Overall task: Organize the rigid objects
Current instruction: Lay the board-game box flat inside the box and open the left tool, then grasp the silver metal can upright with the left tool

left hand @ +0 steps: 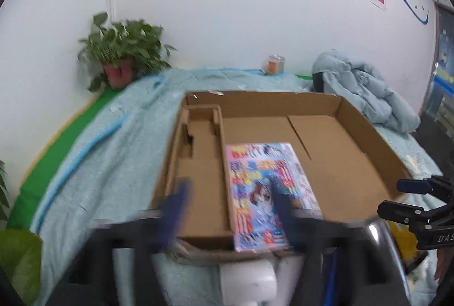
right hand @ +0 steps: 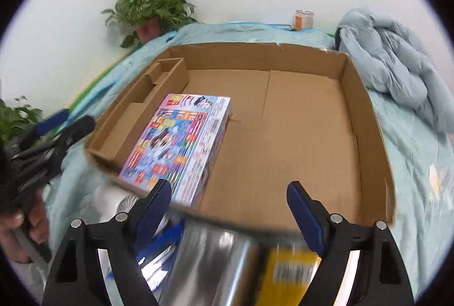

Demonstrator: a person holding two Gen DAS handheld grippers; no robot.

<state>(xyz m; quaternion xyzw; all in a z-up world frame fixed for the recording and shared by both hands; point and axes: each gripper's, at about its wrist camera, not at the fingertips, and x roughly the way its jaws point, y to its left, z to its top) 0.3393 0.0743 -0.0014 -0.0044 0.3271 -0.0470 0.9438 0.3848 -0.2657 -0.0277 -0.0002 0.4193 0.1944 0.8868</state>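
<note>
Though unheld, box (right hand: pixel 181 147) beyond fingers (right hand: pixel 154 209)

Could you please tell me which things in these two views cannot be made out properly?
- Colourful box print: left wrist view, motion blur.
- Silver object: right wrist view, blurred, cut off by the bottom edge.
- Yellow item: blurred, partly behind the right gripper.
- Jar label: too small.

Left gripper (left hand: pixel 227 209) is motion-blurred; the silver can (right hand: pixel 210 263) and yellow box (right hand: pixel 286 272) are blurred, cut off below.
</note>
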